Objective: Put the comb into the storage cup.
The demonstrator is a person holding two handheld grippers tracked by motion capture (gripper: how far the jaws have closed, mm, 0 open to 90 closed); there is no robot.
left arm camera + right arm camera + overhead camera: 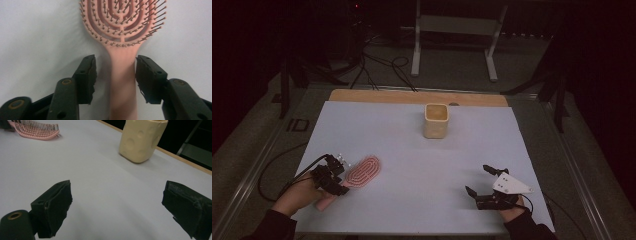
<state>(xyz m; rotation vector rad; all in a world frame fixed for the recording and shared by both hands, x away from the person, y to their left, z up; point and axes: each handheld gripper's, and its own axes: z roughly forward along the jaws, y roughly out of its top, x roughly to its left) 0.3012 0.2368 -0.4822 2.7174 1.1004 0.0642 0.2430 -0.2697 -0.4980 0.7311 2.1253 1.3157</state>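
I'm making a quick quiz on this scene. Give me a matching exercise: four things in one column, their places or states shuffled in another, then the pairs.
1. pink plastic hairbrush
2. cream square cup
3. left gripper
4. right gripper

a. open, nothing between the jaws
b. stands upright at the far middle
c. lies bristles up, near left
d. jaws either side of the handle

Pairs: 1-c, 2-b, 3-d, 4-a

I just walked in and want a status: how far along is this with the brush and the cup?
Done: nothing visibly; the brush lies flat on the table, bristles up. In hand: the left tool straddles its handle, jaws open with gaps either side. Left: closing, lifting, and possibly putting it in the cup, which looks empty. The right tool is open, idle.
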